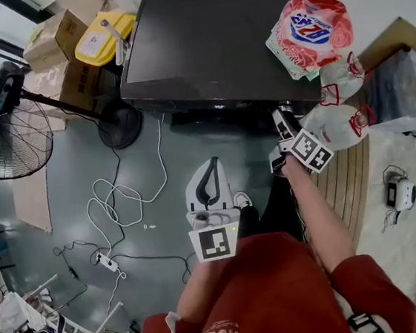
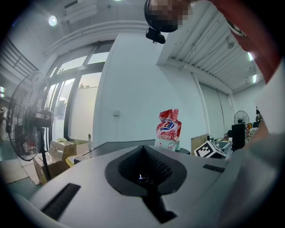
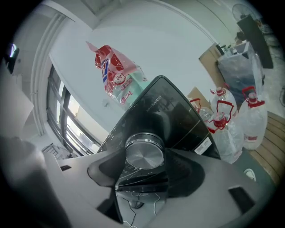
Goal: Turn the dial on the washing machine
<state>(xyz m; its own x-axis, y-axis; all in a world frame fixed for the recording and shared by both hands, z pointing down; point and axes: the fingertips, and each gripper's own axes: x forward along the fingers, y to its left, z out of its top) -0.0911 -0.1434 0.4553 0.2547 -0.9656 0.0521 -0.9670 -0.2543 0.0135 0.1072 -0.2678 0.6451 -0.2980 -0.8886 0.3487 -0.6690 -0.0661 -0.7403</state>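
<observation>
The dark washing machine (image 1: 209, 42) stands in front of me, its lid seen from above in the head view. My right gripper (image 1: 282, 118) reaches to its front panel at the right. In the right gripper view the round silver dial (image 3: 143, 151) sits between the jaws of the right gripper (image 3: 144, 156), which press on its sides, and the whole picture is tilted. My left gripper (image 1: 210, 168) hangs close to my body over the floor, away from the machine. Its jaws are shut with nothing between them in the left gripper view (image 2: 143, 153).
A red and white detergent bag (image 1: 310, 31) lies on the machine's right corner. Clear plastic jugs with red caps (image 1: 341, 121) stand beside the machine. A standing fan (image 1: 10, 132), cardboard boxes (image 1: 59, 37), a yellow container (image 1: 103, 36) and loose cables (image 1: 116, 210) are at the left.
</observation>
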